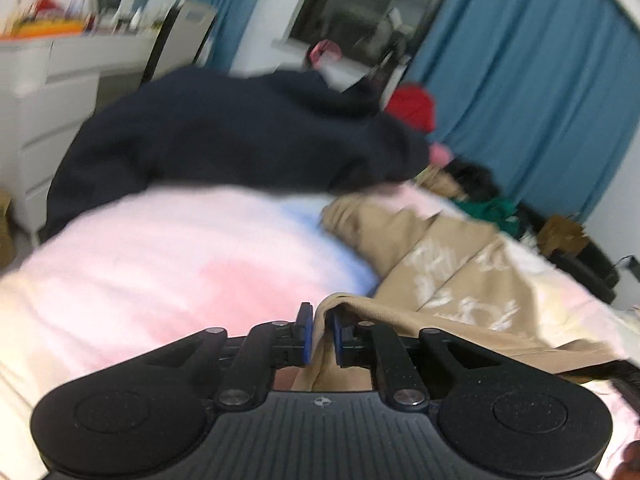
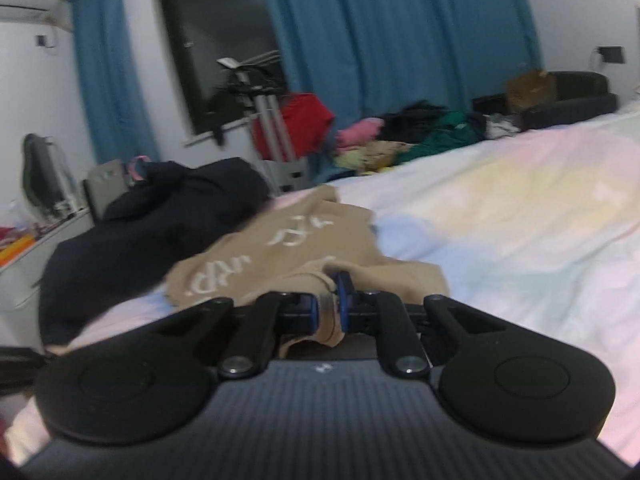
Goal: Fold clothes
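Observation:
A tan garment with white lettering (image 1: 448, 276) lies on the pastel bedspread (image 1: 160, 264). My left gripper (image 1: 320, 334) is shut on an edge of the tan garment, with the cloth pinched between the blue pads. In the right wrist view the same tan garment (image 2: 296, 244) spreads ahead, and my right gripper (image 2: 328, 306) is shut on another edge of it. A dark navy garment (image 1: 224, 136) lies in a heap beyond it, and also shows in the right wrist view (image 2: 132, 232).
A pile of mixed clothes (image 2: 404, 136) sits at the far edge of the bed (image 2: 520, 216). A white dresser (image 1: 44, 92) stands at the left. Blue curtains (image 2: 400, 32) and a dark window are behind. A red item (image 2: 304, 120) hangs on a stand.

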{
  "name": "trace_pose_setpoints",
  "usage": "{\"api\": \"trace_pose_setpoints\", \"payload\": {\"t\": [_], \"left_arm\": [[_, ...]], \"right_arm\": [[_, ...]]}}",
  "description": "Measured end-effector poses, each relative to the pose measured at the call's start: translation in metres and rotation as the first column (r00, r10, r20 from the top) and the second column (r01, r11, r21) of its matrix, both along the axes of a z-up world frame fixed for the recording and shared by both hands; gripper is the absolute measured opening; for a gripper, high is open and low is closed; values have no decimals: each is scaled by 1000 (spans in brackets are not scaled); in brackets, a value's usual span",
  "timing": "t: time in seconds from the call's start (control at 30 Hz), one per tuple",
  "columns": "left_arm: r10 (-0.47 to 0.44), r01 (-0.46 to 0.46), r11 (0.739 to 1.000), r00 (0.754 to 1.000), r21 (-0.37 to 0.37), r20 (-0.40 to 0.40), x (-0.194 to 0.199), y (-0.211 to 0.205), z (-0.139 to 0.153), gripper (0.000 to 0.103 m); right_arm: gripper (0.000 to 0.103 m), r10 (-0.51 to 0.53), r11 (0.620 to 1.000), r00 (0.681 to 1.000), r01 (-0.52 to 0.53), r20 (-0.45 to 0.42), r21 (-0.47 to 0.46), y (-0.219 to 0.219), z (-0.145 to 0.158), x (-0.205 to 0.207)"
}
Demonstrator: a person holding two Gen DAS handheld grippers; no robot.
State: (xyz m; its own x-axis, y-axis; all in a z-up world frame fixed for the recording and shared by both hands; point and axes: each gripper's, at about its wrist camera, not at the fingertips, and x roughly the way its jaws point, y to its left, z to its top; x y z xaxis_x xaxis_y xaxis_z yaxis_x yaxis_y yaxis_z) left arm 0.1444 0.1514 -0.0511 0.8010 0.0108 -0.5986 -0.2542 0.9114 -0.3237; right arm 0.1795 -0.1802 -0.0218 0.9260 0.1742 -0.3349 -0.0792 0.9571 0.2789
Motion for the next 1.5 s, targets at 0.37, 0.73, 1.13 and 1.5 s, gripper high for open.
{"api": "trace_pose_setpoints", "payload": {"t": [0.37,0.73,1.13,1.5], "left_arm": [[125,-126,985,992,-117,-19,-28,31,13,58],[164,-162,984,986,-81,19,-44,32,24,77],[82,-128,980,958,-151,-276,-29,42,-4,82],[-165,172,907,985,385,-49,-63,-68,29,94]], "right_arm": [[12,91,991,994,-84,-58,104,-5,2,16],[12,148,967,980,-114,-136,227,-14,-7,30],[12,192,964,963,-149,-189,220,-7,-14,33],[12,192,954,962,-136,-196,267,-8,-13,35]]}}
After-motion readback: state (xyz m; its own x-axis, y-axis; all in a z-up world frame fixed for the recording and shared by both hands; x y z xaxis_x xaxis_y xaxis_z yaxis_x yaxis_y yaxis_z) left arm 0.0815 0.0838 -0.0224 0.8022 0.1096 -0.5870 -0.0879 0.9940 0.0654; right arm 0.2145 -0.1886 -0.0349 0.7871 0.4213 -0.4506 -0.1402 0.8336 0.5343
